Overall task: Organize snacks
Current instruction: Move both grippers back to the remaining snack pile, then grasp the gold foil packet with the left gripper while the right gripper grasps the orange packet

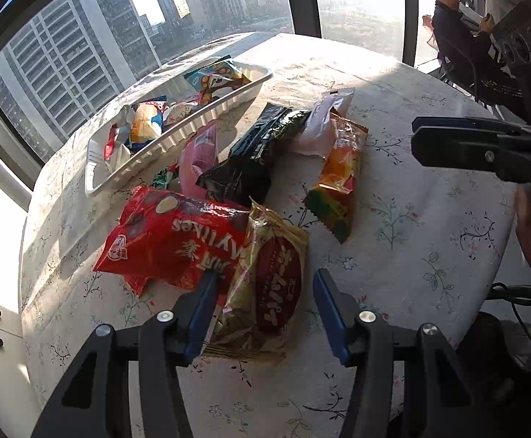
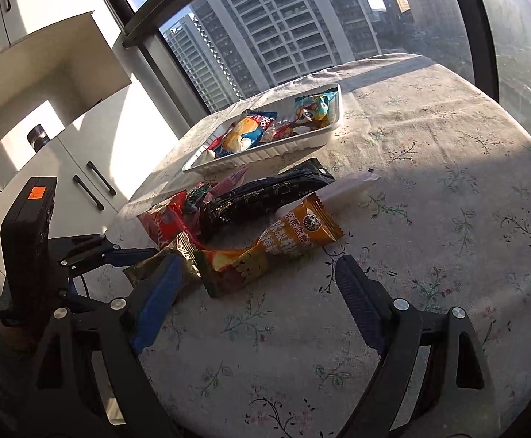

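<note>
Snack packets (image 1: 229, 200) heaped, crinkled, beside tray (image 1: 177, 138)

A round table (image 1: 411, 219) with a pale cloth printed with small flowers and twigs stands close to tall windows (image 2: 283, 29) with dark frames. Outside rise grey high-rise blocks (image 1: 64, 73) under a bright sky. Strong low sunlight falls across the cloth and throws long shadows. On one side stand white cabinets (image 2: 83, 168) with dark bar handles and a white shelf above them. Beyond the table, by the window, a person in dark clothes (image 1: 458, 25) sits.
</note>
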Action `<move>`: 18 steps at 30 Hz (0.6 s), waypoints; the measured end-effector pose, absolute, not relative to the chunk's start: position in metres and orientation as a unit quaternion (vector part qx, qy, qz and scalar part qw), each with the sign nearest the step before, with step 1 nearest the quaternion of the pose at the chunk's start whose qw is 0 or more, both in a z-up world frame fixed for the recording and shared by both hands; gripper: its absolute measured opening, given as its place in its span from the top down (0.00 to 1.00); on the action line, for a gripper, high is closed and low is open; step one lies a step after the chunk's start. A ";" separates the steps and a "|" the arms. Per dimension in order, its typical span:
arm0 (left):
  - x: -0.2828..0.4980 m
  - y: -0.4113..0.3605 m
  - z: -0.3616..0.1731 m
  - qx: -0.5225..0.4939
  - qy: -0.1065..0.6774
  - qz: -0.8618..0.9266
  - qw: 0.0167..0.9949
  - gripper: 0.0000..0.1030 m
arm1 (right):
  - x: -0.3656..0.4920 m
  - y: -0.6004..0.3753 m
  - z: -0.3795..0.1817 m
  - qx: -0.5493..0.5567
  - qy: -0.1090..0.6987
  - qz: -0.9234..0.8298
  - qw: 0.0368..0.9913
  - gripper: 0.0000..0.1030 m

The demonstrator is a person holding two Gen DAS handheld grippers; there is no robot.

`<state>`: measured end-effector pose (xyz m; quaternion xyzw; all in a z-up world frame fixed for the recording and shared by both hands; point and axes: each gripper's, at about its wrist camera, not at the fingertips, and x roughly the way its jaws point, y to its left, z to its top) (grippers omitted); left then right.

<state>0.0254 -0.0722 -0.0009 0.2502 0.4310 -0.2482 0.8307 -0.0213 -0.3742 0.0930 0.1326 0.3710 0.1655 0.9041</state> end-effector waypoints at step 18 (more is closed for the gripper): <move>0.010 -0.081 -0.006 0.299 0.422 -0.219 0.827 0.60 | -0.026 -0.373 0.088 0.129 0.373 0.164 0.904 0.18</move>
